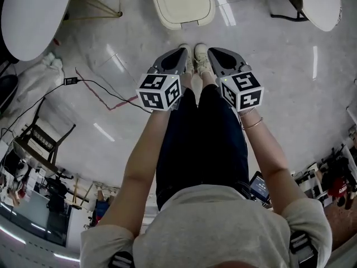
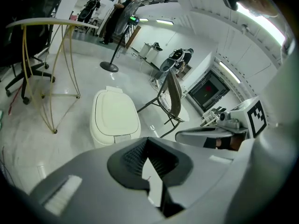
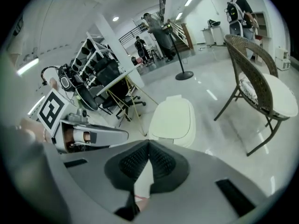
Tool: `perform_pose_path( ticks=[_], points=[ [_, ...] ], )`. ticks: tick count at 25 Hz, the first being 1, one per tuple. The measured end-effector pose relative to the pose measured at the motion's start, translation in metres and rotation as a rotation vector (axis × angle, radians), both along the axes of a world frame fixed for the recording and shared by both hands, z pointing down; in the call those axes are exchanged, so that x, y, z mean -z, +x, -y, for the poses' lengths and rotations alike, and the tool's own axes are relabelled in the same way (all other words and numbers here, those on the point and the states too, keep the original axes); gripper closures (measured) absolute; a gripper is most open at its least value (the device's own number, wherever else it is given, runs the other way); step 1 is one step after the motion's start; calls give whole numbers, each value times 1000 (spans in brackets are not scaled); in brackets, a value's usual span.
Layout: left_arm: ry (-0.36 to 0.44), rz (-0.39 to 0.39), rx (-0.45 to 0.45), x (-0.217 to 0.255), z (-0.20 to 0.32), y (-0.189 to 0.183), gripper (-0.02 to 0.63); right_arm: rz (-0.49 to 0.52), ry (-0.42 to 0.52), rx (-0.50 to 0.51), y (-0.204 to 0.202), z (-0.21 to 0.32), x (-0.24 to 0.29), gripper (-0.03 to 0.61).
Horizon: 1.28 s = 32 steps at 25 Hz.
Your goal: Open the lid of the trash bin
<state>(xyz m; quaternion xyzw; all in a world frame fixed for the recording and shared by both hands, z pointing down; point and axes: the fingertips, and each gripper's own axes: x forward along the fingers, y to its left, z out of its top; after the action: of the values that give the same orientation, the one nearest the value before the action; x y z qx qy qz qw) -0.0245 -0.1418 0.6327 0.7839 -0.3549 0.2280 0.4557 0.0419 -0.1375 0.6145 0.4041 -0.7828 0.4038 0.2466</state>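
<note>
Approach step: left gripper [image 1: 179, 54] and right gripper [image 1: 215, 54], jaws clenched empty; next reach far to the shut trash bin lid [image 1: 182, 1]

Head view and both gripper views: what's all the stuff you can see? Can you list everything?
trash bin: one, cream, on the floor ahead of the feet, lid shut
table: one, white top with thin gold legs, left of the bin
chair: one, woven brown back with a white seat, right of the bin
cable: one, black with a red stretch, on the floor at left
fan: one, dark, on a stand far back
people: a few, far back
shoes: two, white, toes toward the bin
left gripper: one, grey, shut, empty
right gripper: one, grey, shut, empty
</note>
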Motion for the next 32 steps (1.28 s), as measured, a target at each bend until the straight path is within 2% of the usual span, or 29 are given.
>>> perform_pose_path(
  ticks=[7,15,19,23,26,32],
  points=[
    [-36,-18,-29,-45,0,18,607,12,-23,-44,2,11,-51,572],
    [-15,12,-19,-91,27,16,607,9,-52,-58,7,20,-99,572],
    [-4,46,2,-111,40,19,607,19,-66,-85,11,22,-112,572],
    [16,47,2,-124,53,26,607,66,-95,-134,9,22,-118,572],
    [9,58,23,-129,60,23,607,63,-104,-135,5,13,-119,572],
    [-16,82,7,-143,54,24,607,75,-131,-144,7,1,-126,572]
  ],
)
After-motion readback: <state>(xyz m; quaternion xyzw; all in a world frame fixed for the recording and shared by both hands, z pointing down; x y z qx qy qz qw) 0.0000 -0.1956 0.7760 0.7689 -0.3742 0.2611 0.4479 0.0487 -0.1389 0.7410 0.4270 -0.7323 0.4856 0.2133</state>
